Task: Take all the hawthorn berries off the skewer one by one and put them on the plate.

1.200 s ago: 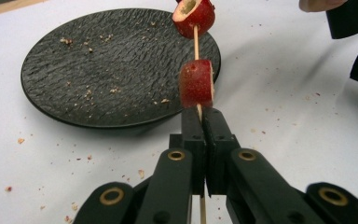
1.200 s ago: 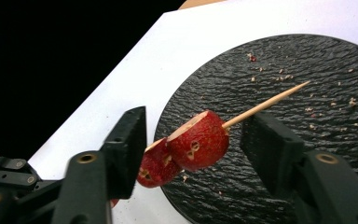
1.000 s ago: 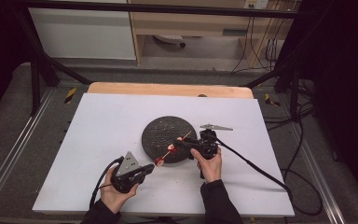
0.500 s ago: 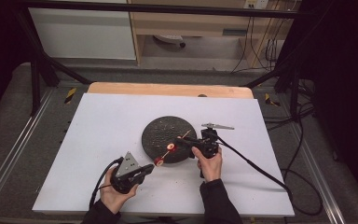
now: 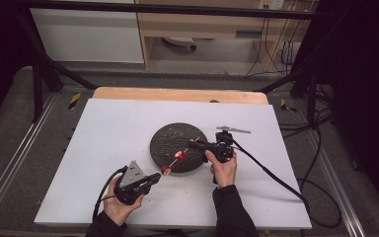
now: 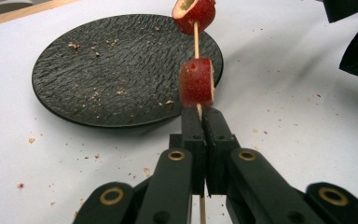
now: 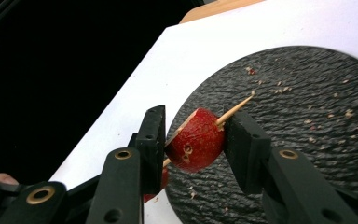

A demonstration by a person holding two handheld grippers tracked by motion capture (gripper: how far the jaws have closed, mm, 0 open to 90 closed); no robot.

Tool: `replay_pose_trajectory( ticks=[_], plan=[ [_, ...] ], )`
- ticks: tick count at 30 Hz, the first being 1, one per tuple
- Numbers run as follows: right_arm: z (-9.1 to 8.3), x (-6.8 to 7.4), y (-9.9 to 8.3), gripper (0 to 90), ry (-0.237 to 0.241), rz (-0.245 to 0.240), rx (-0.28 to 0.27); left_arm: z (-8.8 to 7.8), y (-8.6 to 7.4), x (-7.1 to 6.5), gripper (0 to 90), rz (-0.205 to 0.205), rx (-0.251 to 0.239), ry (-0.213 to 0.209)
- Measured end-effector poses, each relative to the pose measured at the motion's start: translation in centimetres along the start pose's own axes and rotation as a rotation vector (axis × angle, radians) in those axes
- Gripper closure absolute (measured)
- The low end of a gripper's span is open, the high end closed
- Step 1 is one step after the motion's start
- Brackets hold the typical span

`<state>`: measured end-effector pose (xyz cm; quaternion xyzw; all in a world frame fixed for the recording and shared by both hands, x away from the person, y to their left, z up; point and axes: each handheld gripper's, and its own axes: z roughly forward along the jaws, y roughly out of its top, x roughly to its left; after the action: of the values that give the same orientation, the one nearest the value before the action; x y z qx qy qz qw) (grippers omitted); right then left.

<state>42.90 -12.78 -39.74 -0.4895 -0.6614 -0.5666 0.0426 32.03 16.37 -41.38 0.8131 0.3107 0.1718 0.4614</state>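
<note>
Two red fruit slices sit threaded on one thin wooden skewer [image 6: 196, 42], and both grippers work on it. The left gripper [image 6: 204, 122] has its jaws clenched tight on the lower end of the skewer, the stick running out between the pads and passing down behind them in the left gripper view. Just beyond those fingertips, nearly touching them, sits the nearer slice [image 6: 196, 83], a thick round piece with red skin and a pale cut face. Farther up the stick, well clear of the left pads, is the second slice [image 6: 194, 13].

The right gripper [image 7: 193, 135] has just been closing, and its jaws now clamp that second slice [image 7: 196, 140] from both sides, the left pad against its cut face and the right pad against its red skin. The pointed tip of the skewer pokes out past the right finger [image 7: 242, 140], slanting up over the dark plate.

In the high view the skewer [image 5: 182, 152] runs on a slant from the left gripper [image 5: 154, 177] up to the right gripper [image 5: 193, 144], with the far slice over the near edge of the black textured plate [image 5: 170, 140] and the near slice just off its rim, over the white table [image 5: 113, 123]. Crumbs lie scattered on the plate and the table around both sets of fingers.
</note>
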Motion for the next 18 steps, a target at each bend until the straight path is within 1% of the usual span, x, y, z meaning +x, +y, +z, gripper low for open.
replay_pose_trajectory(
  ticks=[5,8,14,18],
  plan=[
    [-0.1,-0.5,0.8,61.3,-0.022,0.005,-0.013,-0.2,-0.1,0.2,87.9,-0.010,-0.001,-0.002],
    [-0.2,-0.8,1.3,61.3,-0.027,0.013,-0.028,-0.3,-0.2,0.4,87.9,-0.016,-0.003,-0.005],
    [-0.7,-1.6,2.6,61.3,-0.068,0.018,-0.052,-0.6,-0.5,0.6,87.9,-0.017,0.004,-0.002],
    [-1.0,-2.1,3.5,61.3,-0.095,0.011,-0.064,-0.7,-0.8,0.8,87.9,-0.020,0.013,0.005]
  ],
)
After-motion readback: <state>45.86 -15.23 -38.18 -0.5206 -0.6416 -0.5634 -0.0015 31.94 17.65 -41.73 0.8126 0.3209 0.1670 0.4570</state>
